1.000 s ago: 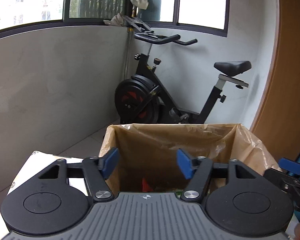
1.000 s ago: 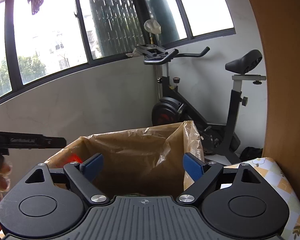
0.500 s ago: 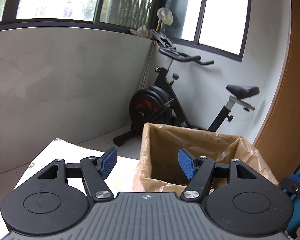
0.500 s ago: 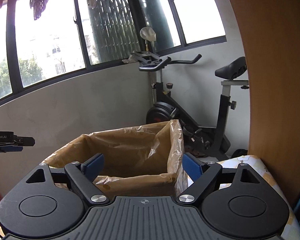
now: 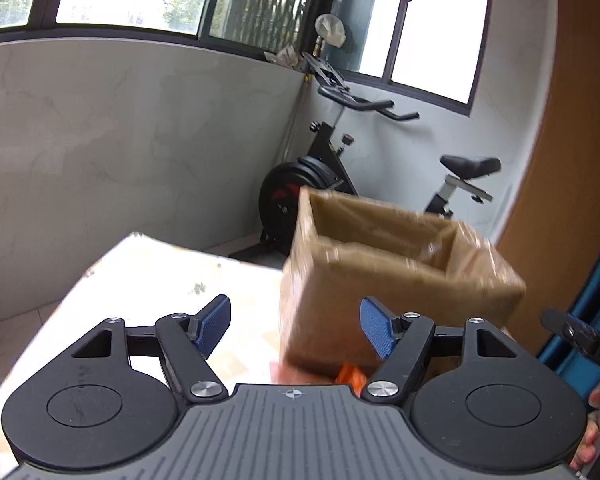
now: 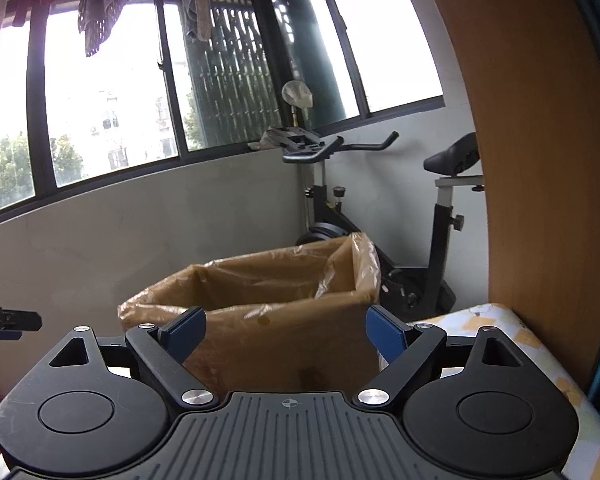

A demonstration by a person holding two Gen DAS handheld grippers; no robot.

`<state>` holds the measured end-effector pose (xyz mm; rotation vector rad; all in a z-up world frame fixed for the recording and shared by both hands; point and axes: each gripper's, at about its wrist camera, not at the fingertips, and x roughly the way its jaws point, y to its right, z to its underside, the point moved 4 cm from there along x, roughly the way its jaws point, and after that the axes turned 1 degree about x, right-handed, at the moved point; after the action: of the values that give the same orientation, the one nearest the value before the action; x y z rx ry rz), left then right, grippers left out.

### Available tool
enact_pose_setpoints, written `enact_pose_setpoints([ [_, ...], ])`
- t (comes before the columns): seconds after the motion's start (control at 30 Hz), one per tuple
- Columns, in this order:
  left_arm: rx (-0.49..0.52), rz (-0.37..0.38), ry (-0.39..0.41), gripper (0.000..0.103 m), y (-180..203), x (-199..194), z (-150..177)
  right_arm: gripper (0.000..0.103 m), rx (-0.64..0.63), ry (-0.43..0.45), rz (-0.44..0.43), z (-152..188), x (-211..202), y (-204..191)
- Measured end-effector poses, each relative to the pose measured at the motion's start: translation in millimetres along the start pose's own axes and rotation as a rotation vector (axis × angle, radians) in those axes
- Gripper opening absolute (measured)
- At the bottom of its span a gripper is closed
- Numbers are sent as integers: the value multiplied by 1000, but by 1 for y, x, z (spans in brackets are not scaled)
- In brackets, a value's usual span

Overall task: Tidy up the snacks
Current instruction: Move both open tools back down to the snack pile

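Left wrist view shows the left gripper [image 5: 294, 326] with its jaws wide apart and nothing between them. Just past the jaws, at the foot of the box [image 5: 396, 276], a small orange packet [image 5: 350, 374] lies on the counter [image 5: 160, 276], partly hidden by the gripper body; a paler pink patch beside it is too blurred to name. The box, brown and lined with a plastic bag, stands toward the counter's far right corner. At the right edge of this view a piece of the other tool and some fingers show.

Right wrist view shows the right gripper [image 6: 286, 330] also spread wide and empty, pointed at the near wall of the same box [image 6: 284, 340], whose inside cannot be seen from this height. An exercise bike [image 6: 420, 240] stands behind, off the counter.

My reading is that one snack has gone into the box and both hands are between items. The next move calls for lowering the left jaws over the orange packet, closing on it, then lifting it over the box rim.

A second ago the left camera looked straight down into the box, with something red at its bottom; now it has pulled back and swung left, so the box sits to the right and its outer wall shows. The right camera has backed away and dropped lower over the same second.
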<state>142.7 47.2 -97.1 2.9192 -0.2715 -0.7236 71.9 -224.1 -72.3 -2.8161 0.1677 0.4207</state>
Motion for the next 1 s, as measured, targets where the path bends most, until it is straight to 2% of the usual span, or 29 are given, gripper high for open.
enact_pose_setpoints([
  [0.13,-81,26,-115,75,0,13,73,85,43,-40,28,42,-5,0],
  [0.23,-115,48,-223,74,0,27,112,85,-14,-96,52,71,-5,-3],
  [0.4,-86,33,-247,75,0,32,123,85,-56,-160,61,98,-2,-2],
  [0.53,-99,3,-301,78,-5,37,137,85,-45,-189,59,110,3,-1],
  [0.67,-142,8,-306,82,-11,32,152,85,-43,-215,51,117,9,-1],
  [0.8,-146,48,-334,86,-7,35,156,84,-47,-234,37,123,11,-3],
  [0.87,-134,78,-372,93,1,42,161,84,-44,-236,36,124,10,-1],
  [1.0,-128,120,-439,98,8,57,173,84,-30,-243,41,126,11,3],
])
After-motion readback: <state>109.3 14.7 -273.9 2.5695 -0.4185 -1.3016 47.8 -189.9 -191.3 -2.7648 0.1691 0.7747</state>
